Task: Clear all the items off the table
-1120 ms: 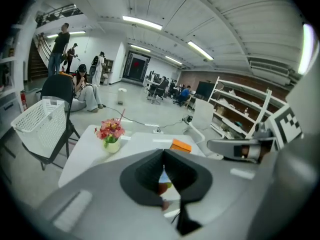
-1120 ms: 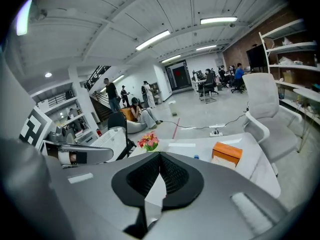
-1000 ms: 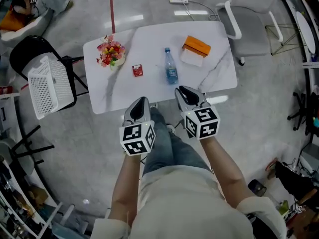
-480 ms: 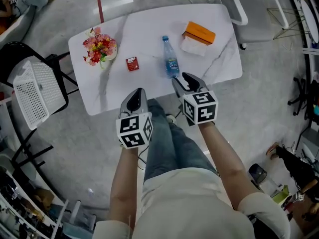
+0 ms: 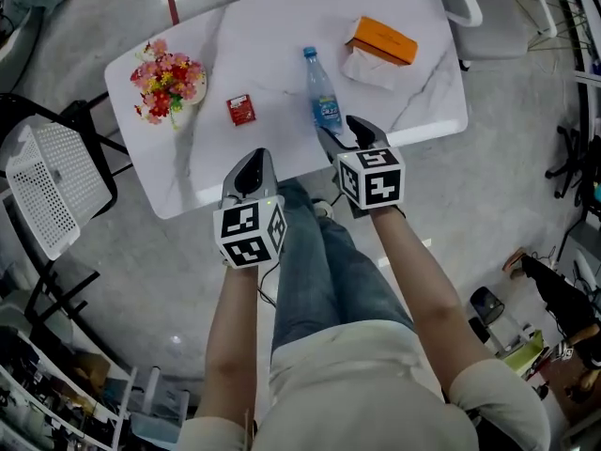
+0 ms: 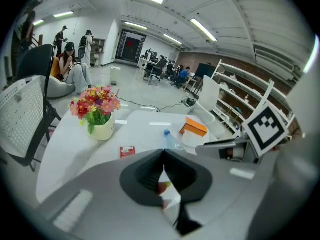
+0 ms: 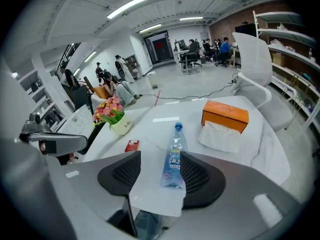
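The water bottle (image 5: pixel 324 104) stands upright near the front edge of the white bench (image 5: pixel 272 36). The little red pack (image 5: pixel 241 110) is to its left, the flower pot (image 5: pixel 169 87) is further left, and the orange tissue box (image 5: pixel 380 43) is behind it to the right. Your right gripper (image 5: pixel 344 133) sits just short of the bottle. Its jaws have just been opening and stand apart, with the bottle lined up in the gap but no pad touching it. Your left gripper (image 5: pixel 252 162) is over the bench's front edge, jaws closed together on nothing. A white mesh basket (image 5: pixel 47 181) sits on the chair off to the left.
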`<act>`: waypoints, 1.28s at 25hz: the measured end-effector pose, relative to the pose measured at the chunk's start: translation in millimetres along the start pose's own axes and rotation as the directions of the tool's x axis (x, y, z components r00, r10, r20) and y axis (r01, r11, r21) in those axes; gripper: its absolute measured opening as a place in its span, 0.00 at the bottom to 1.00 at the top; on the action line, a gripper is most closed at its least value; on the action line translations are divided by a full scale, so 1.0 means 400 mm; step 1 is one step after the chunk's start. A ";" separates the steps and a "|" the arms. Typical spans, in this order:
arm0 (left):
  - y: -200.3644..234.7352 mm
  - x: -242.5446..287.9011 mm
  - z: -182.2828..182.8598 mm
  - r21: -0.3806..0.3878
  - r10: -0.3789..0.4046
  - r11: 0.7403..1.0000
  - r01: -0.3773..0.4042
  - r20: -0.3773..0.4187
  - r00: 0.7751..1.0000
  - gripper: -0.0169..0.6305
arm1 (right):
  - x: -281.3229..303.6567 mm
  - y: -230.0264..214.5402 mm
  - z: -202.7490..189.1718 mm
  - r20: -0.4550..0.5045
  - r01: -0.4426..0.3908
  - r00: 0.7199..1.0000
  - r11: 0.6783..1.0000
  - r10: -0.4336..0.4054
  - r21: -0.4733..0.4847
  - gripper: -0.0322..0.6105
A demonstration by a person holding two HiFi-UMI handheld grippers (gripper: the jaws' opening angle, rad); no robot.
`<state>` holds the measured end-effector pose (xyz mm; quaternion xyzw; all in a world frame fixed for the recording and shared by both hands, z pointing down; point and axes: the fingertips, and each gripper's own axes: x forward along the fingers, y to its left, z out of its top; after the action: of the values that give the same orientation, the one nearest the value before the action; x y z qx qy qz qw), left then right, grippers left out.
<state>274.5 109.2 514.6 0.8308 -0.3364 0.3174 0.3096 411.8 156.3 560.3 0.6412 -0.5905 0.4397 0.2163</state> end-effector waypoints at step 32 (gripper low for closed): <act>0.052 0.215 -0.086 -0.002 -0.053 0.999 0.053 -0.106 0.993 0.04 | 0.302 -0.101 -0.123 -0.199 0.081 0.978 0.995 -0.067 0.060 0.63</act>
<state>297.0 91.0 605.1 0.8215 -0.2972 0.3532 0.3349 424.9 135.5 694.8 0.6232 -0.5266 0.5125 0.2679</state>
